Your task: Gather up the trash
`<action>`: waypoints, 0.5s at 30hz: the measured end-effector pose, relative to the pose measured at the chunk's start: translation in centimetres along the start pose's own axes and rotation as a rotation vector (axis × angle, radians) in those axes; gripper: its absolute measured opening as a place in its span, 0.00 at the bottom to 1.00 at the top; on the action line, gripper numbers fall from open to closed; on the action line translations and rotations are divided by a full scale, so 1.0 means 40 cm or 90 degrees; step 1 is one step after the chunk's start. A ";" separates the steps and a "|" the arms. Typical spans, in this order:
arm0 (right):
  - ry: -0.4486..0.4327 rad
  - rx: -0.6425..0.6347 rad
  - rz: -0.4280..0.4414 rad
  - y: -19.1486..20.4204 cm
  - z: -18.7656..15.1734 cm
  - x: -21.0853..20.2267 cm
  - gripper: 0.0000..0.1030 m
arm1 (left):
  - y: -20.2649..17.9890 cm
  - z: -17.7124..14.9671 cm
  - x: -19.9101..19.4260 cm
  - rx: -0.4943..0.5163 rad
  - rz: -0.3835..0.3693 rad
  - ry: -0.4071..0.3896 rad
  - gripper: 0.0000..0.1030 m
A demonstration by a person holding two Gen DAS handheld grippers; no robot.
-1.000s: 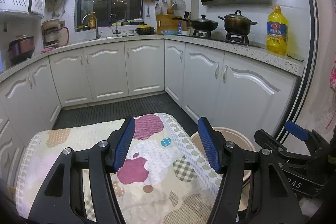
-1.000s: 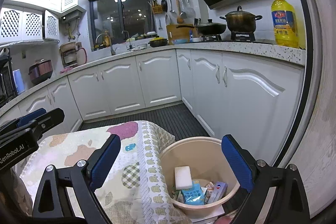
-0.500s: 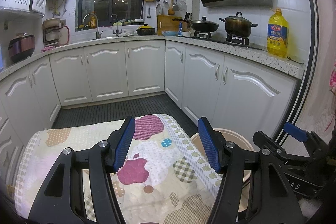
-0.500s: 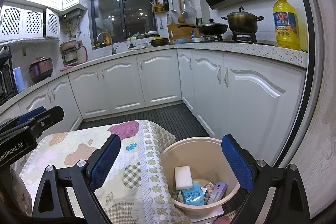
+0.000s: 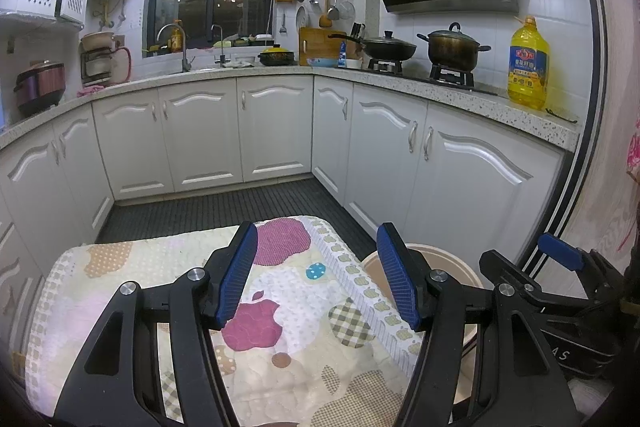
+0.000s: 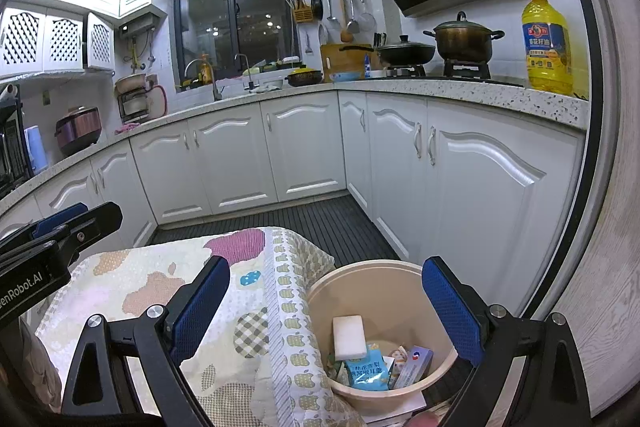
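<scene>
Collection appears complete; both tongs idle over a bare cloth

Left tongs (image 5: 316, 275) stand about half open, gripping nothing, above the apple-print cloth (image 5: 280, 311) covering the tabletop. Right tongs (image 6: 326, 311) gape wide, likewise unladen, straddling the beige bin (image 6: 384, 279) just beside the tabletop. The trash lies inside the bin: a white sponge block (image 6: 349, 337), a blue packet (image 6: 366, 371), a small carton (image 6: 414, 367). No litter visible on the cloth. Judgement: the next move calls only for a check of hidden edges
</scene>
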State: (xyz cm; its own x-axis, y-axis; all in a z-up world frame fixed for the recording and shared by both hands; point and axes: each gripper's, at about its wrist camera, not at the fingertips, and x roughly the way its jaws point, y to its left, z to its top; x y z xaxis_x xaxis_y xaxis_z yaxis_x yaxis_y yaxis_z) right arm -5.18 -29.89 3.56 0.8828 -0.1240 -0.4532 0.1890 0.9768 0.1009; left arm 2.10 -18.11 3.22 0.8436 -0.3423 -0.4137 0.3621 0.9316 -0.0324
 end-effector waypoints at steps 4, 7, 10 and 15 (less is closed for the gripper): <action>-0.001 -0.001 -0.001 0.000 0.000 0.000 0.93 | -0.001 -0.002 0.000 -0.002 0.000 0.001 0.59; 0.000 0.002 -0.001 0.000 0.000 0.000 0.93 | -0.001 -0.003 0.000 -0.003 -0.001 0.001 0.59; 0.001 0.001 -0.001 0.000 0.000 0.003 0.93 | -0.001 -0.003 0.000 -0.002 0.000 0.001 0.59; 0.003 -0.003 0.001 0.001 0.002 0.008 0.93 | -0.001 -0.003 0.000 -0.003 0.000 0.001 0.59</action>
State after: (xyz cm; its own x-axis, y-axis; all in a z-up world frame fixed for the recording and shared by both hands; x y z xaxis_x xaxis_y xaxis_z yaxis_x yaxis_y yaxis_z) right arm -4.83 -29.90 3.49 0.8812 -0.1221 -0.4567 0.1861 0.9776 0.0978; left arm 2.04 -18.15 3.11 0.8428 -0.3425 -0.4151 0.3608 0.9319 -0.0364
